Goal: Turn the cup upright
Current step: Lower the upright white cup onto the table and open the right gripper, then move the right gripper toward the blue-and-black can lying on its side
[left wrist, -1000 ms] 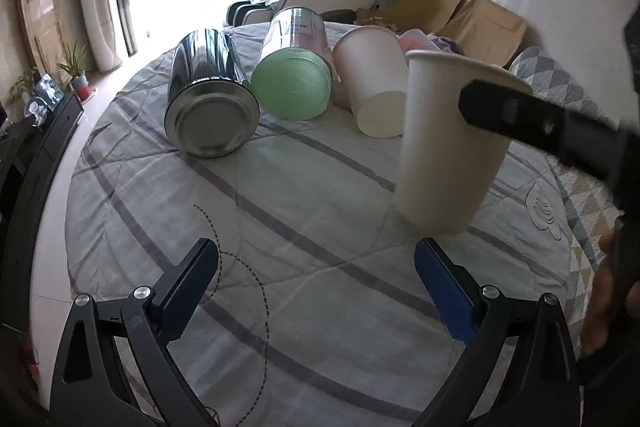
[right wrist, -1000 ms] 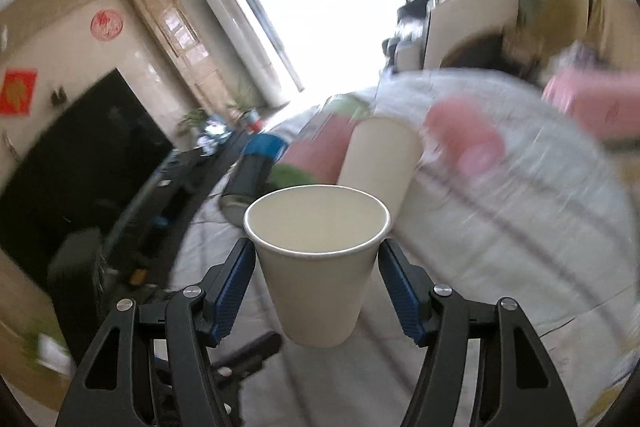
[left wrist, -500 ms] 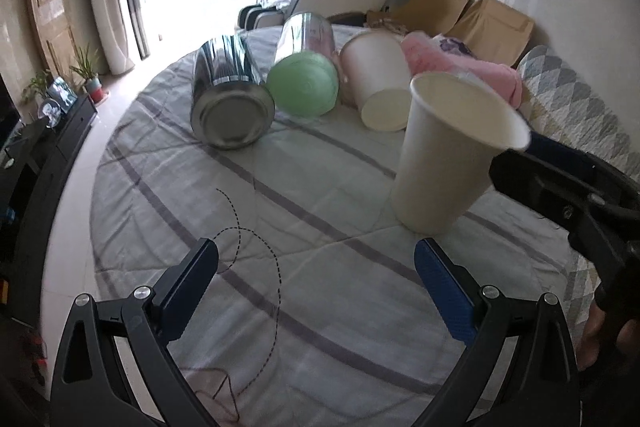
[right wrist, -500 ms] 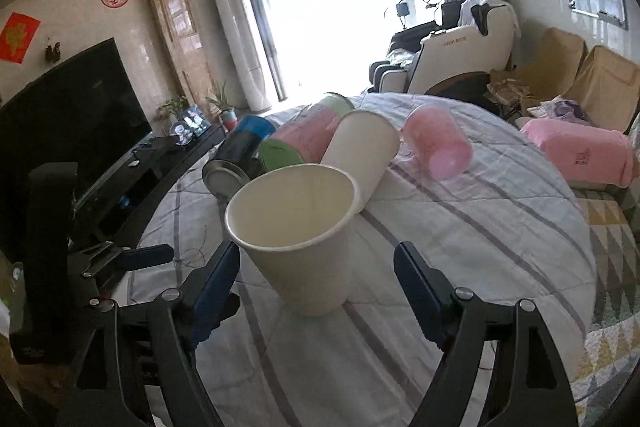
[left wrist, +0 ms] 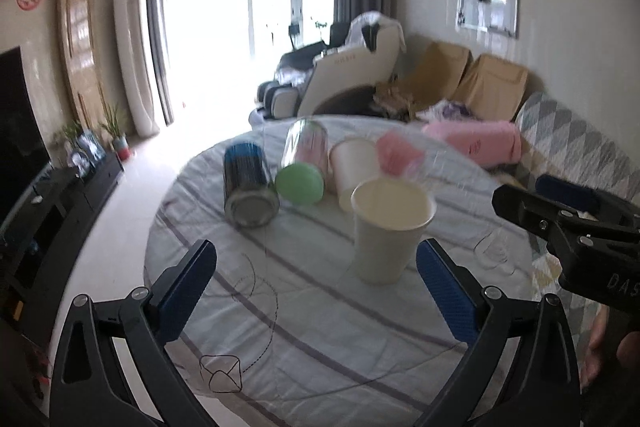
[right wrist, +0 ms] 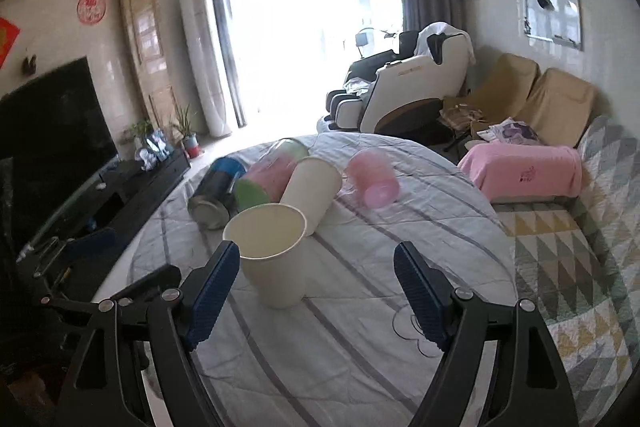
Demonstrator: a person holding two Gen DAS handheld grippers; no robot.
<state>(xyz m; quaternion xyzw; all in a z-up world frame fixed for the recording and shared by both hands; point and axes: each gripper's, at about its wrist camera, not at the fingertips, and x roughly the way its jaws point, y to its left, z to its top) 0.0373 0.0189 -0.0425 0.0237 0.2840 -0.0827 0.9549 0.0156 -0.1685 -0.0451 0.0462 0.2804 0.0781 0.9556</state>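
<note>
A cream paper cup (left wrist: 387, 231) stands upright, mouth up, on the round cloth-covered table (left wrist: 320, 323); it also shows in the right wrist view (right wrist: 272, 259). My left gripper (left wrist: 316, 291) is open and empty, held back from the cup on its near side. My right gripper (right wrist: 316, 291) is open and empty, drawn back from the cup, which stands free just ahead of its left finger. The right gripper also shows at the right edge of the left wrist view (left wrist: 568, 215).
Behind the cup lie several things on their sides: a second paper cup (right wrist: 314, 187), a metal can (left wrist: 248, 195), a clear tumbler with a green lid (left wrist: 302, 167) and a pink plastic cup (right wrist: 374, 179). A pink folded blanket (right wrist: 524, 175) lies on the sofa at right.
My right gripper has opened, let go of the paper cup and drawn back; the cup now stands upright on the table. My left gripper has pulled back and risen.
</note>
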